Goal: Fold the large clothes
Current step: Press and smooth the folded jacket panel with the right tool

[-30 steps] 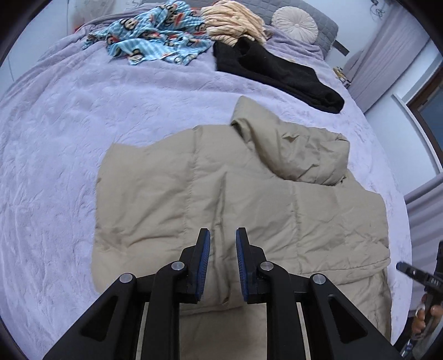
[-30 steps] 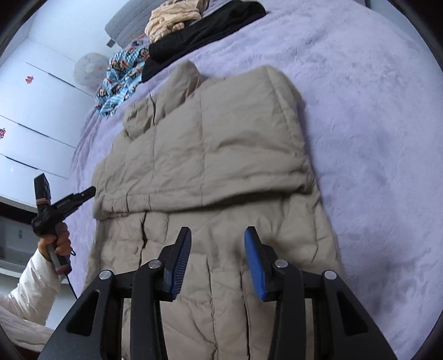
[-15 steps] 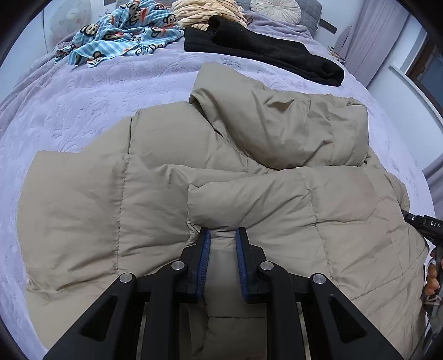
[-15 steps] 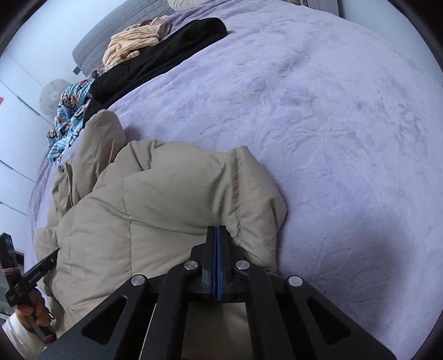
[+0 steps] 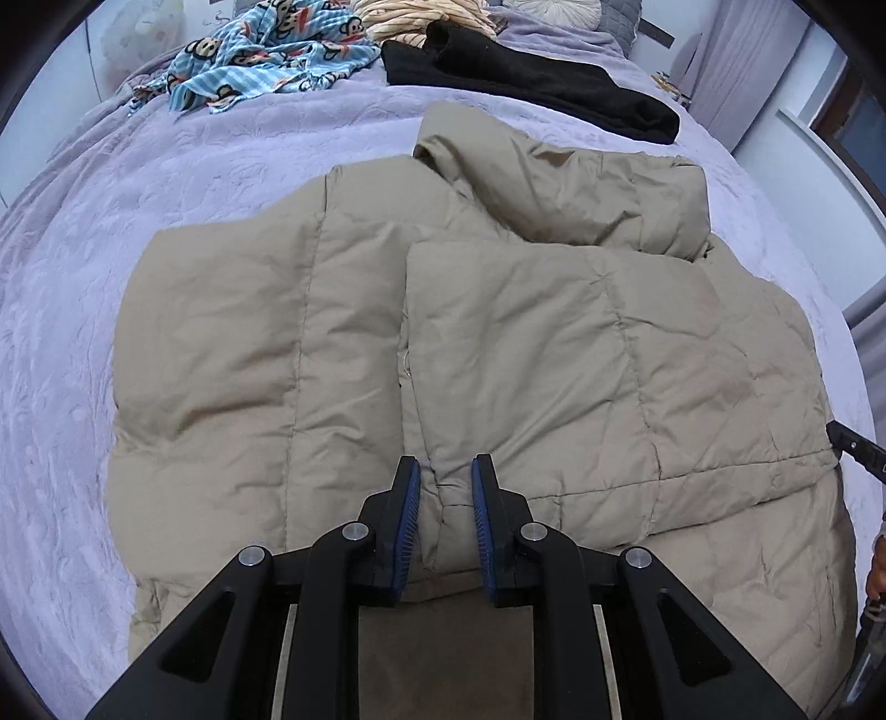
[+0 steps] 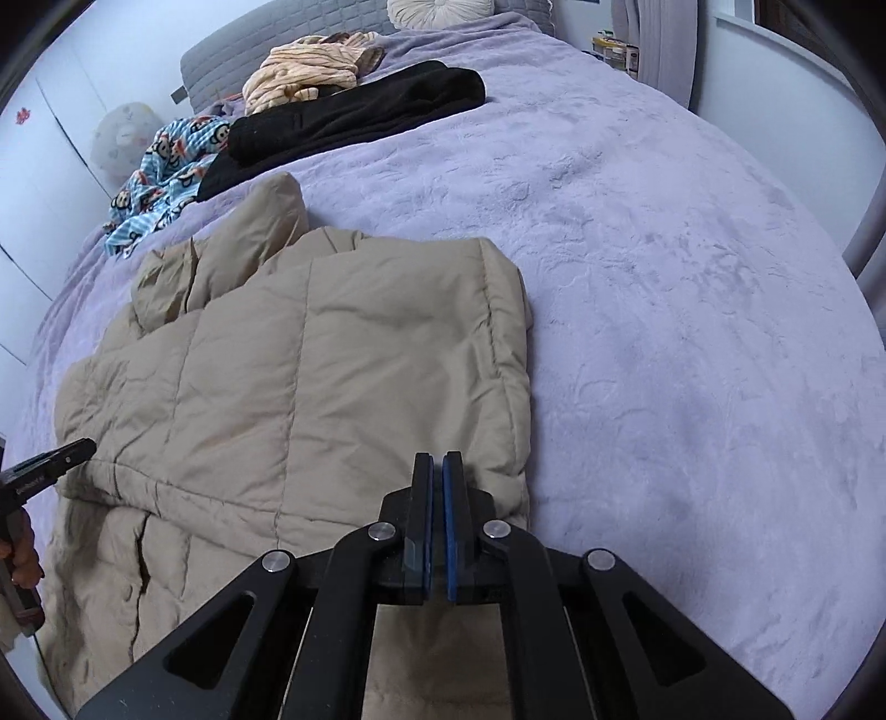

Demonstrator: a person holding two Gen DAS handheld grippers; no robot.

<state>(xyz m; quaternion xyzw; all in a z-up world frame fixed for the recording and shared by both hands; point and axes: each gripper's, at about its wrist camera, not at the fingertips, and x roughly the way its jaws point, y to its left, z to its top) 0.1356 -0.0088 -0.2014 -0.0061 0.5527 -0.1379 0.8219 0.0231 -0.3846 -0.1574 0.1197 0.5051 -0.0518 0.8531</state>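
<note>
A beige puffer jacket point(image 5: 554, 360) lies on the purple bed cover point(image 5: 83, 277), collar towards the far end. Its near part is folded over the body as a top layer. My left gripper point(image 5: 444, 487) is shut on the left corner of that layer, with a ridge of fabric bunched between the blue pads. In the right wrist view my right gripper point(image 6: 437, 482) is shut on the right corner of the jacket point(image 6: 332, 387), its pads nearly together. The left gripper's black tip point(image 6: 50, 471) shows at that view's left edge, held by a hand point(image 6: 22, 548).
At the head of the bed lie a black garment point(image 5: 526, 77), a blue monkey-print cloth point(image 5: 266, 61) and a striped tan garment point(image 5: 410, 16). A round cushion point(image 6: 437, 11) sits by the grey headboard. Bare purple cover point(image 6: 692, 332) stretches right of the jacket.
The right jaws closed on the jacket's near edge. Both grippers carried that edge up and over the body, then came down, so the folded layer now lies flatter.
</note>
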